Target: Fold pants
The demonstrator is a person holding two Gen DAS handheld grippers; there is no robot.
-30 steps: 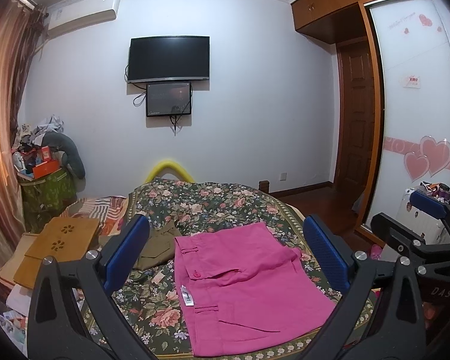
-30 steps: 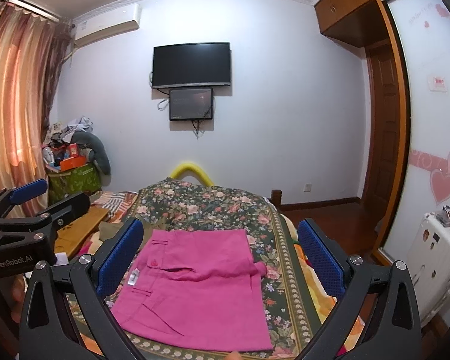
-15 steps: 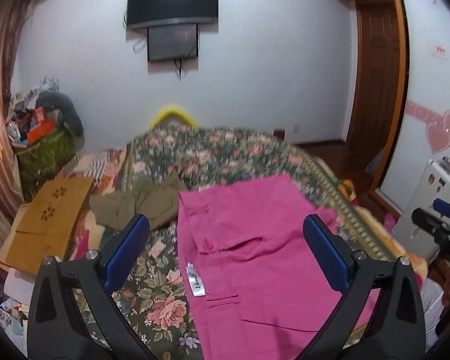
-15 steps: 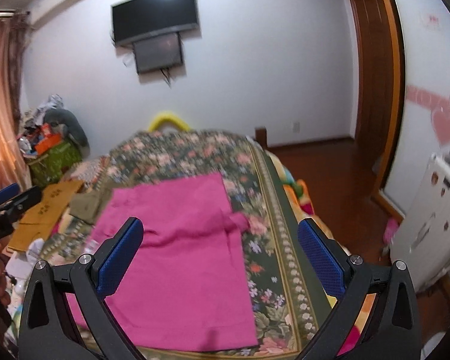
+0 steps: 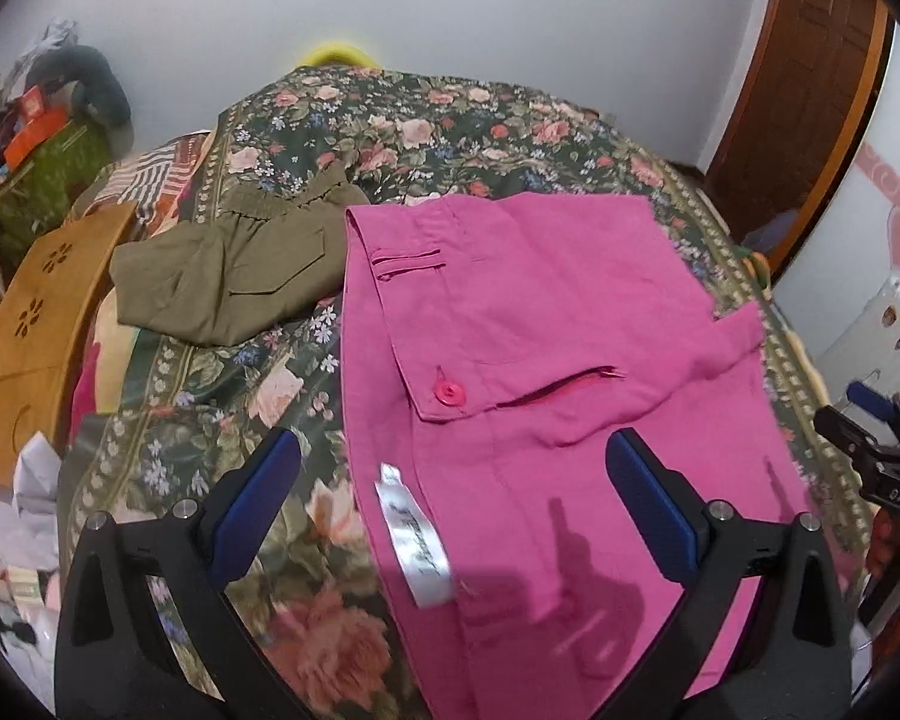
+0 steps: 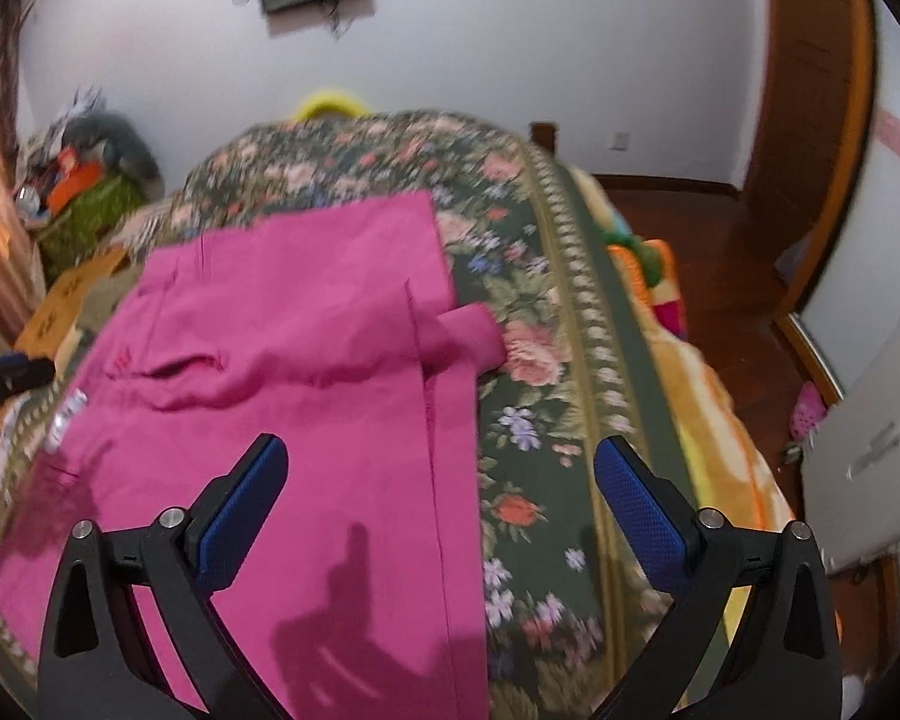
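Pants: we see the pink pants (image 5: 546, 360) lying flat on the floral bed (image 5: 222, 384).
Left gripper (image 5: 450, 498): our fingers spread, empty, above the waistband.
Right gripper (image 6: 438, 498): fingers just narrowing slightly, wide apart, empty.
Nearby: olive garment (image 5: 228, 276) beside the waistband; wooden board (image 5: 36, 312) at the bed's edge.

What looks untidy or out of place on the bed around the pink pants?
The pink pants lie mostly flat, but a small flap of fabric pokes out past their right edge, and a white label sticks out at the waistband. A crumpled olive garment sits beside them on the floral bedspread.
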